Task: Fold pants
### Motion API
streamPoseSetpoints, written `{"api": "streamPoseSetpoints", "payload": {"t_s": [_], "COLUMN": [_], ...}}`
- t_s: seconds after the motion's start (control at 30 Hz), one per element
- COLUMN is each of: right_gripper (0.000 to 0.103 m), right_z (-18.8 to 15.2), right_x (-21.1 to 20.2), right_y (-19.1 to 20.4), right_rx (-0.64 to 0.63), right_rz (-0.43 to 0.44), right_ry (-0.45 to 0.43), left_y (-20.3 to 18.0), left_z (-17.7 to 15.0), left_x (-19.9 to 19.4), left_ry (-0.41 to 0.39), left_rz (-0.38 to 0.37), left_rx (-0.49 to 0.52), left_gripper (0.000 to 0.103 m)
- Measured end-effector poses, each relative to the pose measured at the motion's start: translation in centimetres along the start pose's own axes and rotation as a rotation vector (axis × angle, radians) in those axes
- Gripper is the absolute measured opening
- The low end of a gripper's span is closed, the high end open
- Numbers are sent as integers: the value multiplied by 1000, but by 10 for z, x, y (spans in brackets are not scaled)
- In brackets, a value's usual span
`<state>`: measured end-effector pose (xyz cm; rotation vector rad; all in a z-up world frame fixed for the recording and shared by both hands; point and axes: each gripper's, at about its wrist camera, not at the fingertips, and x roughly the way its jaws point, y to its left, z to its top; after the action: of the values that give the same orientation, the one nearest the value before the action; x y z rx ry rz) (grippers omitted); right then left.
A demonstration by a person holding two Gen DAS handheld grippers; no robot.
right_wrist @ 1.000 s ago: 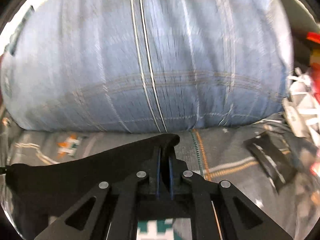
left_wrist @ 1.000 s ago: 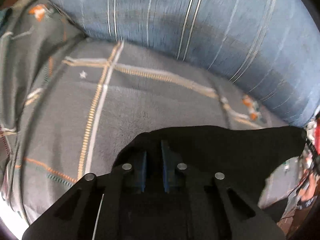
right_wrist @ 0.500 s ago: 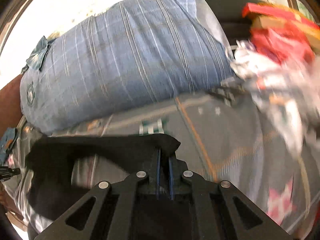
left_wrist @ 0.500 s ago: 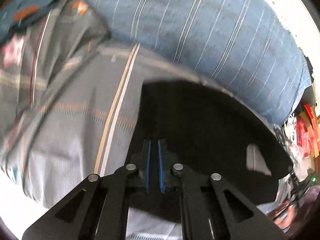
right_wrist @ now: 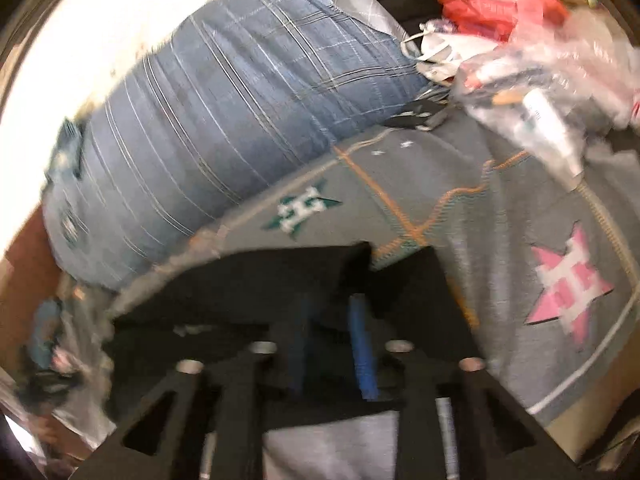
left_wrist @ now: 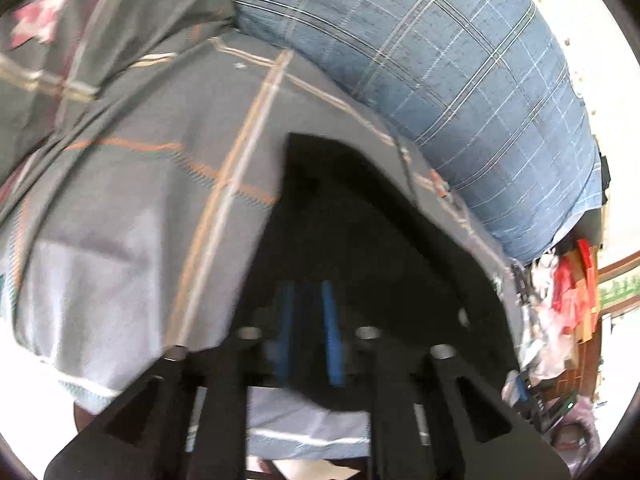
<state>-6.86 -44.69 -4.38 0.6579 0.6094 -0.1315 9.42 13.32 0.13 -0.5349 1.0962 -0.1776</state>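
The black pants (left_wrist: 360, 220) lie on a grey patterned bedspread (left_wrist: 140, 200), folded over on themselves. My left gripper (left_wrist: 308, 296) hovers low over their near edge. Its jaws are opening and the blue pads (left_wrist: 332, 328) stand apart, with black cloth below the gap and not pinched. In the right wrist view the pants (right_wrist: 260, 280) spread to the left, with a corner flap sticking up ahead of my right gripper (right_wrist: 330, 308). That gripper's jaws are opening too. Its pads (right_wrist: 362, 344) are well apart, and the cloth between them lies loose.
A big blue checked pillow (left_wrist: 460, 80) (right_wrist: 220, 120) lies along the back of the bed. Plastic bags and red packets (right_wrist: 520, 40) are piled at the right. The bedspread's front edge (left_wrist: 300, 436) is just below the left gripper.
Both grippers swept across the bed with the pants' edge pinched, and the cloth now lies folded over. The pads of both, tight together before, have parted and let go of the cloth.
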Motion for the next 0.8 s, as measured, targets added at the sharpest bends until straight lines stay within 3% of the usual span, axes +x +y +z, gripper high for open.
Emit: {"api": "streamPoseSetpoints", "payload": {"t_s": [0.03,0.07,0.2,0.27,0.4,0.67,0.8], "right_gripper": [48,53,53,55,55,55,60], "right_z": [3,4,6,6,4,1,12], "right_x": [3,7,37,55,81,86,88], "right_y": [2,4,8,4,-4,-9,-4], "right_rx": [35,77,200,262,380,402,418], "right_rz": [35,77,200,211,237,194,169], "right_ry": [6,16,97,142,210,215,184], "left_y": [-7,-14,-34,-38,-36,-31,-34], "left_z": [8,19,53,72,93,111,124], "left_x": [6,13,36,52,79,114,141], "left_ry": [13,24,84,139,228,295,370], "left_rz": [-16,-28,-65,-84,-27,0,6], "left_rx": [-9,-18,-53,-95,-134,-198,-241], "left_gripper": [53,57,57,57,57,57,57]}}
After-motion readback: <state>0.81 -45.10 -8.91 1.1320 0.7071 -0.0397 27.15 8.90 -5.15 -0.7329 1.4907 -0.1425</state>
